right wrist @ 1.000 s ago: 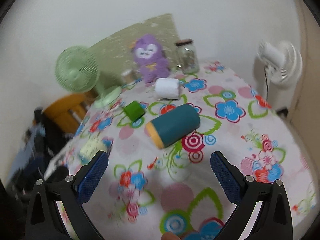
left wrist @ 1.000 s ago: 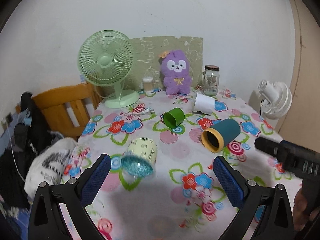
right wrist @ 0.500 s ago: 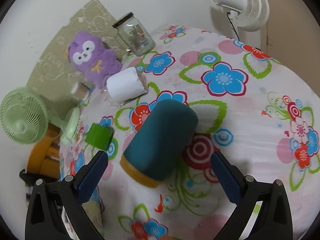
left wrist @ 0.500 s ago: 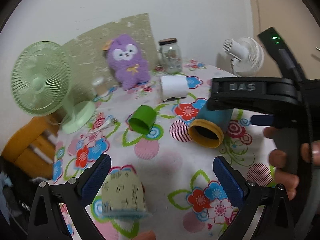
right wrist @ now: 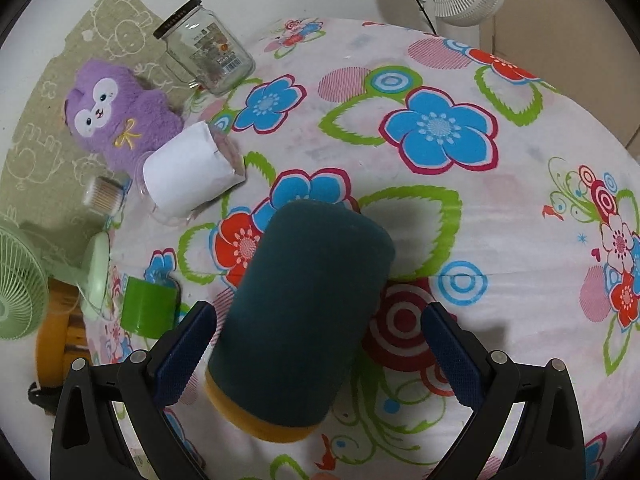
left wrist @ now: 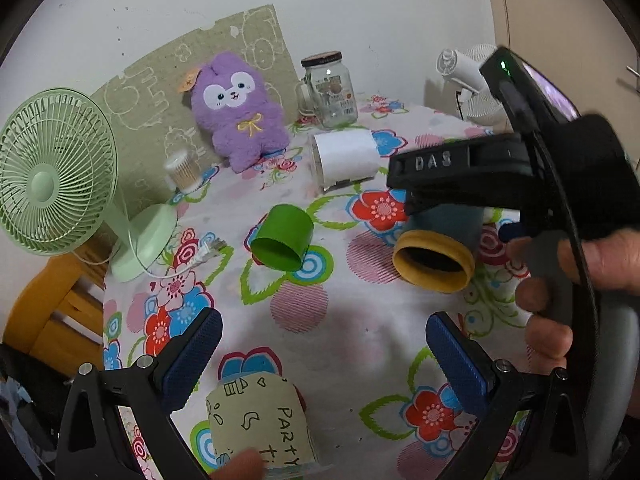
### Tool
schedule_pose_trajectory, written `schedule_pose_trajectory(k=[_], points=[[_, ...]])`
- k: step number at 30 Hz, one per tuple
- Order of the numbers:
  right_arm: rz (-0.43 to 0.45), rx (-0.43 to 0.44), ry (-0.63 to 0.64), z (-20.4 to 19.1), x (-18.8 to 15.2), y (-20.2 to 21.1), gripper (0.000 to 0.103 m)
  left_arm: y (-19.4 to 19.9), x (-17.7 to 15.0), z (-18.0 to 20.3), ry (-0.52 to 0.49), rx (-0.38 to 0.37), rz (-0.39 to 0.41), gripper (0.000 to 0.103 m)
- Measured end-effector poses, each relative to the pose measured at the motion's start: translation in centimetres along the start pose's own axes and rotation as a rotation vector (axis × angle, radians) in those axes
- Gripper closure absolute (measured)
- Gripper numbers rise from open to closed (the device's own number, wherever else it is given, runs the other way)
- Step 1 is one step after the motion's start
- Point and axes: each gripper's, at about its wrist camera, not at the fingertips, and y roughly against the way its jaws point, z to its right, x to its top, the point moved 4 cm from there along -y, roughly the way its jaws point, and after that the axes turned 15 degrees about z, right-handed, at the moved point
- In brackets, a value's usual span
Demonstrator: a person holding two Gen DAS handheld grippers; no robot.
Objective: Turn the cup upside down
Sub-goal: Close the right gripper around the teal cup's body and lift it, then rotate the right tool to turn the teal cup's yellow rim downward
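Both of my right fingers (right wrist: 188, 350) stand wide apart, and the teal cup (right wrist: 308, 320) lies between them without either pad touching it, as far as I can tell. It is on its side on the flowered tabletop (right wrist: 520, 240), its yellow-rimmed mouth pointing back toward me and its closed base pointing away, so its long axis runs roughly along my line of sight, tilted a little to the right. The right gripper (right wrist: 318, 344) straddles the body near the mouth end. That is the relation my next move depends on: closing across the width should catch the cup, and a turn of the wrist would then bring the mouth down.

My left gripper (left wrist: 320, 356) is also spread wide and holds nothing. Just below it sits a pale paper cup (left wrist: 260, 428) printed with "PARTY", and from that view the teal cup lies further off to the right, partly hidden behind the right tool. So the right hand is clearly the nearer one.

Beyond the teal cup, a small green cup (right wrist: 148, 308) lies tipped over to the left. Further back is a white cylinder (right wrist: 192, 176) on its side, then a purple plush toy (right wrist: 120, 116) and a glass jar (right wrist: 208, 52) near the wall.
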Motion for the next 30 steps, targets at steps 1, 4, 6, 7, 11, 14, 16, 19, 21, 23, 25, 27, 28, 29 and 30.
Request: schedule_pose_trajectory(k=[1,4,6,7,11,14,16,19,21,23,25,27,28,29,30], points=[[-0.001,-0.004,0.007,-0.1,0.0,-0.2,0.003,-0.1,-0.1,0.0,0.001,0.001,-0.006,0.001],[-0.021,-0.016,0.007,-0.4,0.0,-0.9,0.014,-0.1,-0.3,-0.3,0.015,0.004,-0.012,0.001],[-0.033,0.012,0.006,-0.8,0.0,-1.1,0.022,0.1,-0.3,-0.4,0.025,0.005,-0.013,0.001],[-0.033,0.017,0.007,-0.9,0.0,-1.1,0.025,0.1,-0.3,-0.5,0.028,0.003,-0.014,0.001],[-0.053,0.063,-0.014,-0.8,0.0,-1.1,0.026,0.5,-0.5,-0.3,0.021,-0.007,-0.02,0.001],[-0.068,0.105,-0.01,-0.6,-0.2,-0.7,0.027,1.1,-0.6,0.2,0.013,-0.007,-0.016,0.001],[-0.07,0.132,0.012,-0.7,-0.2,0.0,0.027,1.7,-0.6,0.6,0.012,-0.007,-0.01,0.001],[-0.057,0.179,0.078,-1.1,-0.1,1.5,0.029,2.8,-0.4,1.4,0.018,-0.009,0.005,0.001],[-0.048,0.205,0.117,-1.2,0.0,2.7,0.031,3.8,-0.4,2.3,0.019,-0.006,0.015,0.001],[-0.043,0.238,0.161,-1.3,0.1,4.0,0.033,4.7,-0.4,3.0,0.023,-0.01,0.026,0.001],[-0.05,0.26,0.189,-1.2,0.0,4.7,0.034,5.8,-0.7,3.7,0.038,-0.01,0.031,0.001],[-0.06,0.284,0.223,-1.1,-0.1,5.3,0.034,6.8,-1.1,4.2,0.057,-0.006,0.038,0.001],[-0.063,0.297,0.241,-1.1,-0.2,5.6,0.034,7.2,-1.3,4.4,0.068,-0.003,0.043,0.001],[-0.064,0.309,0.256,-1.0,-0.2,5.9,0.034,7.7,-1.4,4.7,0.079,0.0,0.049,0.001],[-0.063,0.322,0.271,-1.0,-0.3,6.4,0.034,8.2,-1.6,4.9,0.088,0.0,0.053,0.001]])
